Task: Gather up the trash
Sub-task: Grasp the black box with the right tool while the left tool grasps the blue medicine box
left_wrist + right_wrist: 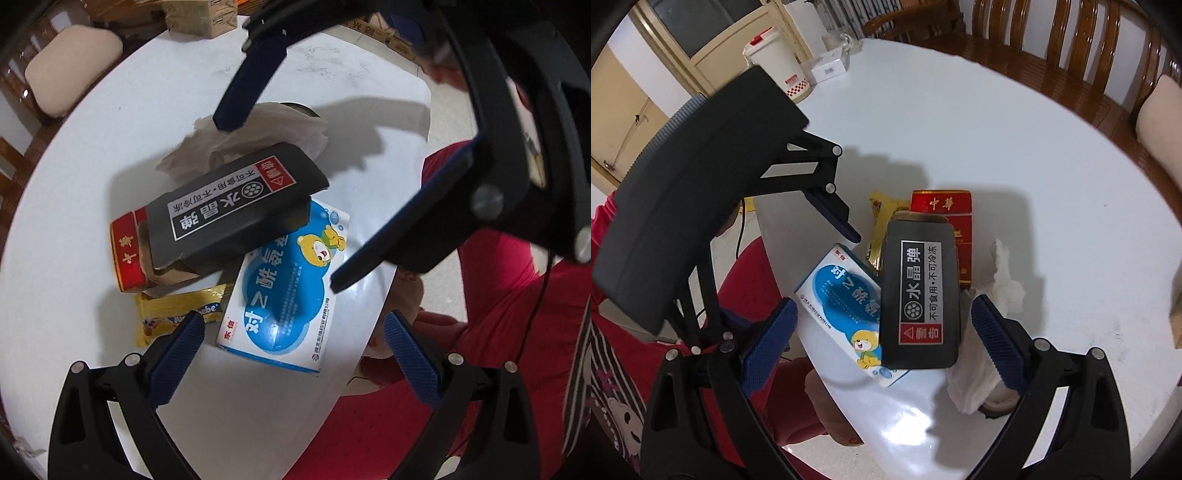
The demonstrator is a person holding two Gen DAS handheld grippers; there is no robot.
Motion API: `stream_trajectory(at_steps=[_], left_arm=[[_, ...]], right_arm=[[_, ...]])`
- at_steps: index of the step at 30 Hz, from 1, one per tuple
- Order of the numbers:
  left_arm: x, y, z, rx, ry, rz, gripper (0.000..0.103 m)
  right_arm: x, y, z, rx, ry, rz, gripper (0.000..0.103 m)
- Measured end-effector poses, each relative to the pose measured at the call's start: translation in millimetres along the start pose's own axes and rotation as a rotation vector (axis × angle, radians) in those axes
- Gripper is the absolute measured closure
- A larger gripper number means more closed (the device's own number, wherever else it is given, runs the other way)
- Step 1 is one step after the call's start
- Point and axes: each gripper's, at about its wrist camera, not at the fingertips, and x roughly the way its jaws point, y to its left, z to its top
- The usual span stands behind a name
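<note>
Overhanging table [960, 122] edge: blue box [842, 295]; tongs spread.

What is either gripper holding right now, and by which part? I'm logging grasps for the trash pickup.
Nothing is held. The left gripper and right gripper both hang open above the pile, with the black box lying free on top of the blue box.

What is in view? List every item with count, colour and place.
black box: 1, black with a white label, top of the pile
medicine box: 1, blue and white, under the black box
cigarette pack: 1, red, under the black box
snack wrapper: 1, yellow, beside the medicine box
tissue: 1, white, crumpled
table: 1, white
cup: 1, white, far table edge
left gripper: open
right gripper: open
</note>
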Motion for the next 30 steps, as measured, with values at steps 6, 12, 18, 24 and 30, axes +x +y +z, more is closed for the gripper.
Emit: stream_trajectory(at_steps=[6, 12, 18, 24, 30], left_arm=[[6, 5, 0, -0.006, -0.002, -0.014, 0.008], [10, 5, 2, -0.015, -0.019, -0.012, 0.008], [12, 5, 3, -0.037, -0.024, 0.022, 0.015], [13, 7, 5, -0.090, -0.036, 0.067, 0.031], [8, 14, 0, -0.139, -0.067, 0.089, 0.032]], right_arm=[[21, -14, 5, 0.016, 0.031, 0.003, 0.010], [31, -22, 7, 0.039, 0.022, -0.001, 0.019], [36, -29, 10, 0.053, 0.027, -0.026, 0.043], [38, -32, 12, 0.099, 0.008, -0.037, 0.050], [36, -28, 12, 0.131, -0.010, -0.053, 0.050]])
